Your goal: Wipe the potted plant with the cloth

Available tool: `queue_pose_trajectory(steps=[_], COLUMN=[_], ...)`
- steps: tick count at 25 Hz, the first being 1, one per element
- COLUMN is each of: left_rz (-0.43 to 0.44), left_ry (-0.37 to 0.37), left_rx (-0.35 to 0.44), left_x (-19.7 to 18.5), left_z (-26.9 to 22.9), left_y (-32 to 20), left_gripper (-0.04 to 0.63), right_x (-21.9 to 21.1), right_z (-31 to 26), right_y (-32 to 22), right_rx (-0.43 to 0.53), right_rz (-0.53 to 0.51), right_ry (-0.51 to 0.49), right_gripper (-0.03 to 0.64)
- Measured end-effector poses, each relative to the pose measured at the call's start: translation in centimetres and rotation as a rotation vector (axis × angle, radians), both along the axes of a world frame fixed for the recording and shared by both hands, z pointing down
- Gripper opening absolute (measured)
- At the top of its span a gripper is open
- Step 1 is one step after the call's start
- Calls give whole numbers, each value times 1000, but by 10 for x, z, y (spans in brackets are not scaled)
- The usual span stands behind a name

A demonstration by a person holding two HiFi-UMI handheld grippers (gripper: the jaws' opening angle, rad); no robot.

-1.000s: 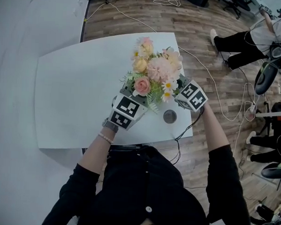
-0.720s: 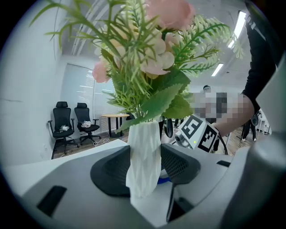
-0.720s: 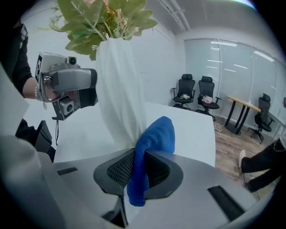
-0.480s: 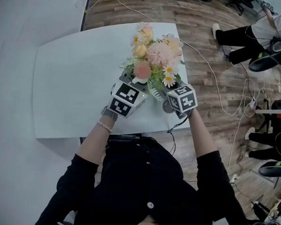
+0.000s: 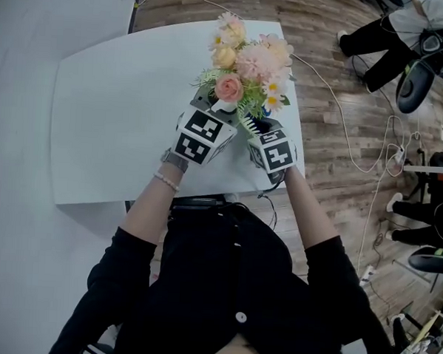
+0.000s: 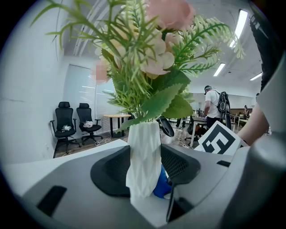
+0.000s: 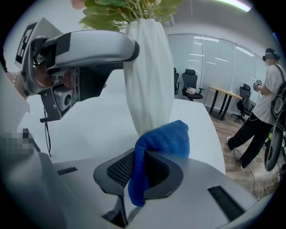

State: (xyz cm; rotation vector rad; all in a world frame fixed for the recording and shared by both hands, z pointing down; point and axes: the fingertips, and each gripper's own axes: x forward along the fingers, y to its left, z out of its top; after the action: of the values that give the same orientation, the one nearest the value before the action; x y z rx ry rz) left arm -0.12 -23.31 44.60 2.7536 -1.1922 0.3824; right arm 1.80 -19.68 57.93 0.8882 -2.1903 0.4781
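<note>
A person stands at a white bench [image 5: 113,122] with a grabbing tool in each hand.

The left gripper [image 6: 145,169] has its jaws set wide. The white vase [image 7: 149,76] stands right between them. Both black pads touch its ribbed sides, low down near its foot, so these jaws are holding the vase. The vase stands upright on the bench. The pink and yellow flowers [image 5: 246,63] and green leaves spread out high above these jaws.

The right gripper [image 7: 143,169] has its jaws close together. They are pinching a blue cloth [image 7: 163,138]. The cloth is folded, and one end hangs down between the jaws. The other end sticks out past the jaw tips in a round lump. That lump lies against the lower part of the vase, just in front of the right jaws. The vase itself is beyond the tips of these jaws, not between them.

In the left gripper view, a bit of the blue cloth peeks out behind the foot of the vase, on the right-hand side. So the two pairs of jaws are near each other, one on each side of the vase.

From above, both tools sit under the flowers, near the front edge of the bench.
</note>
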Motion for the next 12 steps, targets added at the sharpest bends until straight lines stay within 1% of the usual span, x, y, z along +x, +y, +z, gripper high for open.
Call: queue_pose_trajectory(steps=[6, 12], left_rz=[2, 5], left_ry=[3, -2], left_rx=[-7, -10], left_x=[1, 2], left_z=[1, 0], left_y=[1, 2], left_gripper=[226, 227], right_x=[-25, -42], right_z=[-2, -6], right_y=[18, 24], right_rx=[-28, -30], right_rz=[-24, -58], right_ry=[-52, -89], right_gripper=[81, 81])
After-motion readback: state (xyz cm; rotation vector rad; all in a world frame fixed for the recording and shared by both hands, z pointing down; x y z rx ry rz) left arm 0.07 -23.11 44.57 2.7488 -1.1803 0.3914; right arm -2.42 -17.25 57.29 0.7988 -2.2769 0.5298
